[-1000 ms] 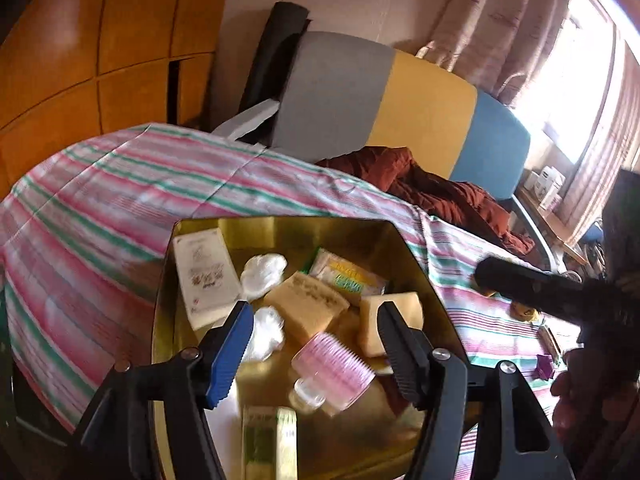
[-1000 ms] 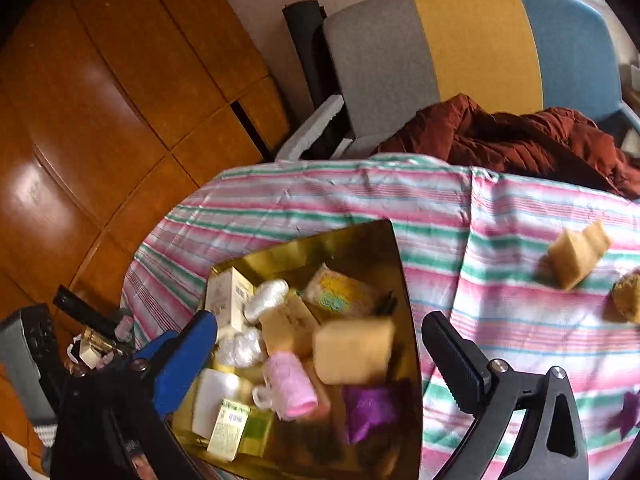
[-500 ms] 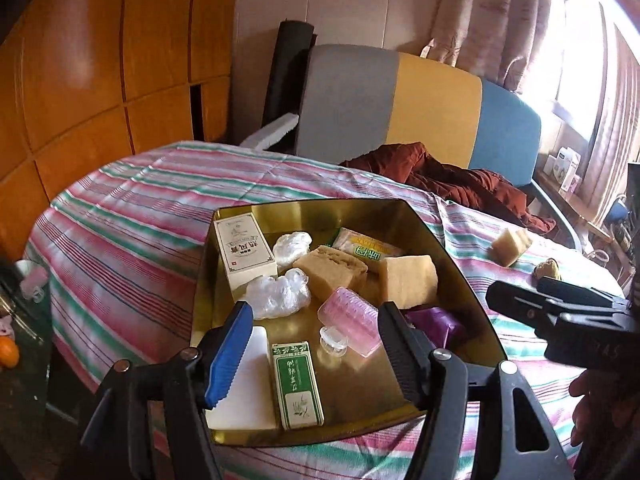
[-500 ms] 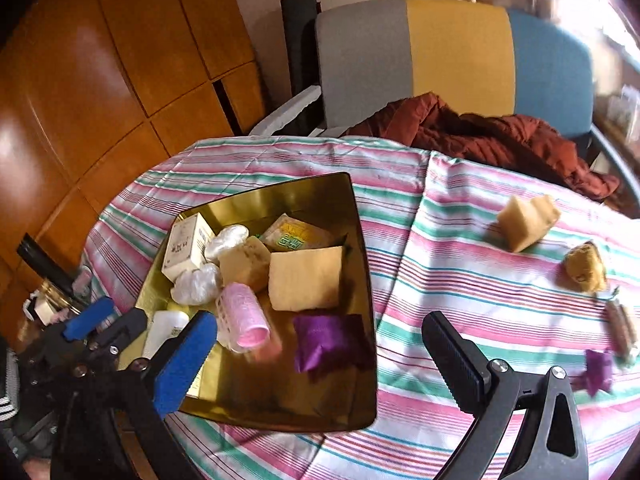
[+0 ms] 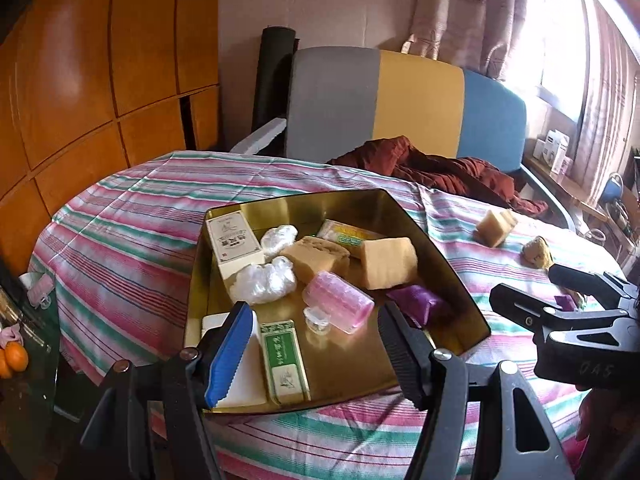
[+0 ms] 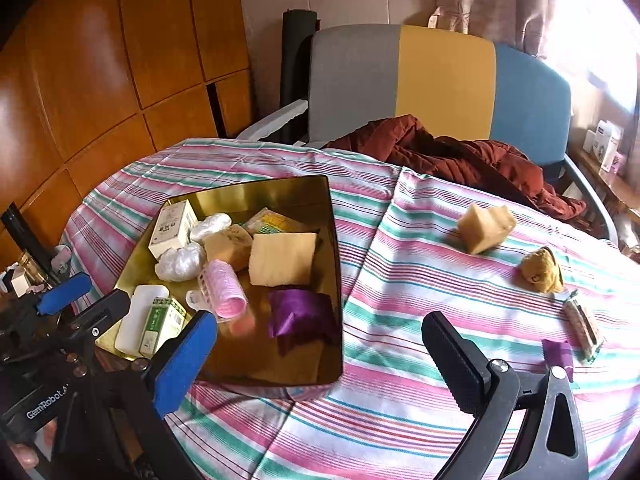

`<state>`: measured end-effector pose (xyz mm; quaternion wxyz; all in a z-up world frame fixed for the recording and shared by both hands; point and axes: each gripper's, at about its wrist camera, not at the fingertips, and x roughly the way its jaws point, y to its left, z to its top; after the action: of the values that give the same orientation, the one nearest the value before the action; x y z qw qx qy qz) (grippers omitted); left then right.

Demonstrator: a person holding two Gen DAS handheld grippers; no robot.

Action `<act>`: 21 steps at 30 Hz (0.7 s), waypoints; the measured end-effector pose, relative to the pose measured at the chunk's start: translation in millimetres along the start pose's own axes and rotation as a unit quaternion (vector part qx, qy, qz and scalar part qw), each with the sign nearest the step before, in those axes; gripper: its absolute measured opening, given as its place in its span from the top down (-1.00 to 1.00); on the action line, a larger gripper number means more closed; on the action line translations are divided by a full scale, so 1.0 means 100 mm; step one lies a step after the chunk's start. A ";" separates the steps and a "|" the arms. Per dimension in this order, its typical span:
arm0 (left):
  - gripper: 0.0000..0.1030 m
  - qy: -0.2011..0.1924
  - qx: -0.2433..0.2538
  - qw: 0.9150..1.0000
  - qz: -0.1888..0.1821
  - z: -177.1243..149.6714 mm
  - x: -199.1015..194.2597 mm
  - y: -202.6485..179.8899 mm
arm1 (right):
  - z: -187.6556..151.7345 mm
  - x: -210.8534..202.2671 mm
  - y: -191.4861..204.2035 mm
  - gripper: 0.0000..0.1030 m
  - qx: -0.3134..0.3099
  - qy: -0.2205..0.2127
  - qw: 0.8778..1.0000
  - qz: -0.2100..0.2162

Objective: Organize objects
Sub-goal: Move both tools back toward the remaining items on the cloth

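Gold metal tray on a round table under a pink, green and white striped cloth. Inside the tray: white carton at the far left corner, two crumpled clear plastic wads beside it, brown sponge, tan sponge, pink ribbed roller, purple satin pouch, green-and-white box and white bar at the near left. Right of the tray, on the cloth: another tan sponge, a brownish lump, a small packet, a purple scrap. Left gripper poised above the tray's near edge, fingers spread, pinching nothing. Right gripper over the tray's near right corner, fingers spread wide, empty. Beyond the tray, a grey, yellow and blue chair draped with a rust-red garment.
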<state>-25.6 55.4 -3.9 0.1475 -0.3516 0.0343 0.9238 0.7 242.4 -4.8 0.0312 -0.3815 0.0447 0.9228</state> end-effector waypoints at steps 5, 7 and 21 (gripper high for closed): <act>-0.28 0.001 0.021 1.000 -0.011 -0.01 -0.03 -0.14 | -0.08 -0.06 -0.20 -1.00 0.021 0.000 1.000 -0.012; -0.29 0.003 0.028 1.000 -0.014 -0.03 -0.02 -0.20 | -0.12 -0.07 -0.29 -1.00 0.030 0.003 0.999 -0.019; -0.29 0.012 0.089 0.995 -0.034 -0.06 -0.01 -0.63 | -0.30 -0.13 -1.12 -1.00 0.090 0.031 0.992 -0.078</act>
<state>-2.6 113.9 -5.5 0.2093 -0.3487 0.1065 0.9073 40.8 350.3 -23.0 0.1352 -0.4082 0.0983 0.8974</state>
